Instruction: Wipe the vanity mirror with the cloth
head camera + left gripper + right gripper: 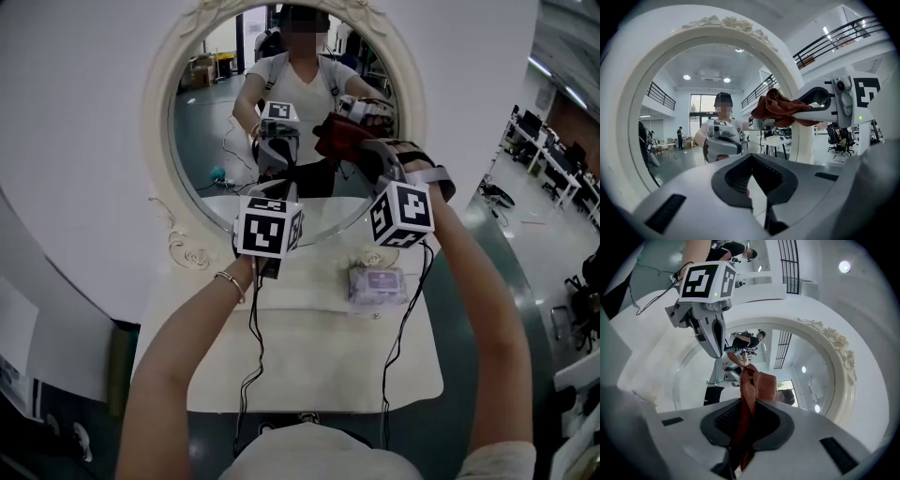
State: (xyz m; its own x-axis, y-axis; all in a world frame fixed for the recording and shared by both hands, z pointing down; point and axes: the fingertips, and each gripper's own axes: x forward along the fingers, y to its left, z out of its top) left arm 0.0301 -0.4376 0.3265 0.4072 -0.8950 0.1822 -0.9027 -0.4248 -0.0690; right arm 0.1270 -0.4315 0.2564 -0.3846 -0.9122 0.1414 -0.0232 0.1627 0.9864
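The oval vanity mirror has a cream ornate frame [159, 122] [628, 117] [834, 352] and stands on a white vanity table [309, 366]. My right gripper [361, 148] [747, 413] [787, 111] is shut on a rust-red cloth [339, 139] [776, 110] [757, 385]. It holds the bunched cloth up at the glass, right of centre. My left gripper [279, 187] [752, 161] [717, 350] is raised just left of it, in front of the lower glass, shut with nothing in it. The glass reflects a person and both grippers.
A pack of wipes [377, 281] lies on the table below the right gripper. Black cables [253, 337] hang from both grippers down across the tabletop. A white wall [75, 141] surrounds the mirror. Office desks [562, 159] stand far off at the right.
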